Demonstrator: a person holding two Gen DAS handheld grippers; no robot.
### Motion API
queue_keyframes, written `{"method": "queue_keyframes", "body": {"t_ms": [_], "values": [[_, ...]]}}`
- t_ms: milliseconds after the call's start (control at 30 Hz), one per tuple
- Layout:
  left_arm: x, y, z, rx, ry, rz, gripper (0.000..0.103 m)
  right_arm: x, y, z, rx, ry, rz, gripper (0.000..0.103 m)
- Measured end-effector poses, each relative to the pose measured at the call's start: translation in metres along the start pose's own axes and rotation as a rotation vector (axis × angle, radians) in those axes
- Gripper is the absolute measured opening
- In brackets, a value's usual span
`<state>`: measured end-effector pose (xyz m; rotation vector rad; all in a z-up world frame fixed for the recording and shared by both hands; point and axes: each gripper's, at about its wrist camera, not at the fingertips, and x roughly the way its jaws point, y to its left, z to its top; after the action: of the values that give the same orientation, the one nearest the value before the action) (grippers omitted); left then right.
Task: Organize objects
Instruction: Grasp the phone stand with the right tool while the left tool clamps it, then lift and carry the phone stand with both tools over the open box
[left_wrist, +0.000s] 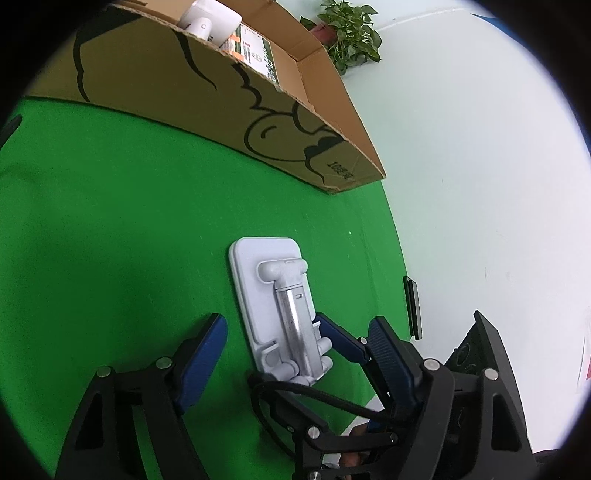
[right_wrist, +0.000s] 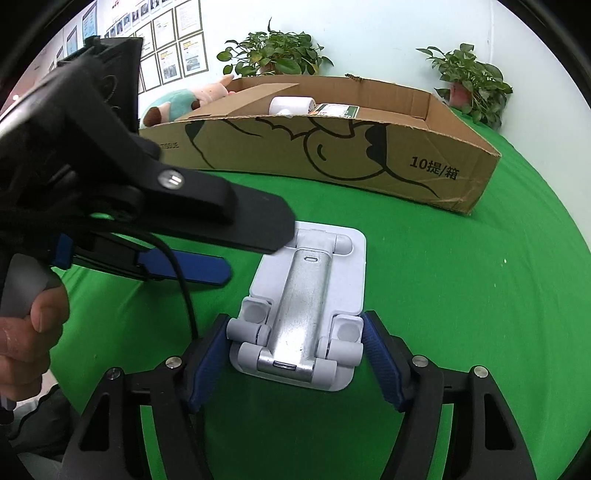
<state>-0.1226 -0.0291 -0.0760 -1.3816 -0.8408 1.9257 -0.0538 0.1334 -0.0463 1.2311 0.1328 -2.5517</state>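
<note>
Two grippers over one folded phone stand (right_wrist: 301, 306), right jaws clamping its near end, left jaws parted beside it.

office | framed notices (right_wrist: 173, 55) on wall | potted plants (right_wrist: 273, 55)

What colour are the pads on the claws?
Blue pads on black arms, clearest in the right wrist view.

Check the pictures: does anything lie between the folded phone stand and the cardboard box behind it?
Nothing lies on the green cloth between the phone stand and the cardboard box. Only the box's upright near wall would have to be cleared. One finger of the left gripper overhangs the stand's far corner.
</note>
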Motion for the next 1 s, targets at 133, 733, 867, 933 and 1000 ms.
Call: {"method": "queue_keyframes", "body": {"t_ms": [133,733,867,933,1000], "values": [[0.001,-0.002,-0.007,-0.013,-0.001,0.009,0.072,-0.009,0.004,-0.008,0.024,-0.01,0.057,0.068],[-0.024,-0.043,-0.009,0.097,-0.084,0.1,0.033,-0.045,0.01,0.005,0.051,-0.14,0.031,0.067],[-0.04,-0.067,-0.002,0.165,-0.119,0.09,0.03,-0.058,0.012,0.024,0.04,-0.201,0.008,0.067],[-0.049,-0.08,0.003,0.205,-0.145,0.096,0.03,-0.066,0.012,0.033,0.035,-0.23,-0.001,0.066],[-0.058,-0.09,0.014,0.223,-0.164,0.088,0.03,-0.075,0.013,0.045,0.025,-0.264,-0.013,0.066]]}}
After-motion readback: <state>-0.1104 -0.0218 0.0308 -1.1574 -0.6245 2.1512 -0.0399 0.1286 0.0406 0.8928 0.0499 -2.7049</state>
